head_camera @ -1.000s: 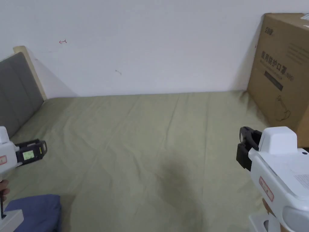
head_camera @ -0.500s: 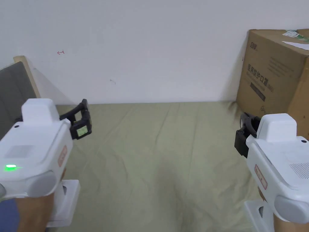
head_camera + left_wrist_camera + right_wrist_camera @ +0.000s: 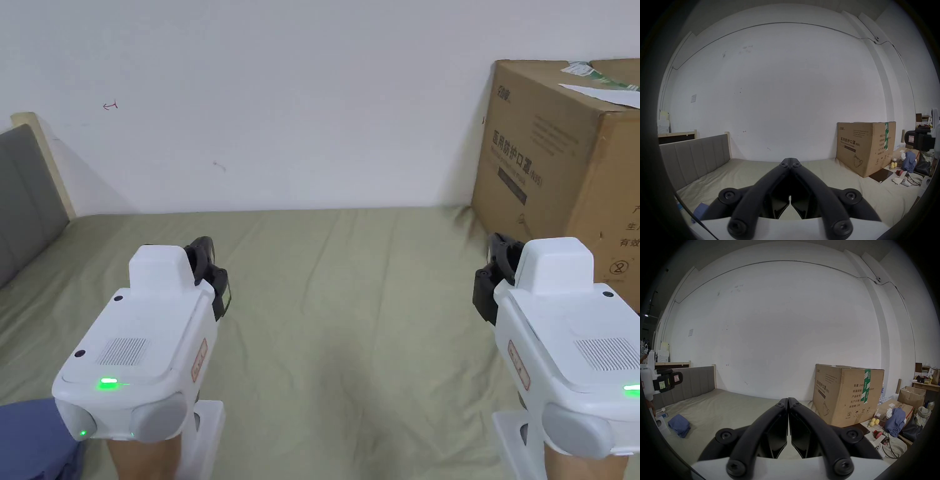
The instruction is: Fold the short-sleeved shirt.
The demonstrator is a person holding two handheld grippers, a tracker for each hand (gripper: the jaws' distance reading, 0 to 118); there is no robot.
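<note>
Blue folded shirt point(image 3: 679, 425) on bed point(image 3: 350, 300); left tongs point(image 3: 790, 160), right tongs point(image 3: 788, 400) pressed together, empty, held above it.

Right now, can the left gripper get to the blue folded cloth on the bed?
Probably yes. The blue cloth lies open on the bed sheet near the left gripper, nothing between them; its jaws are shut and must open first.
</note>
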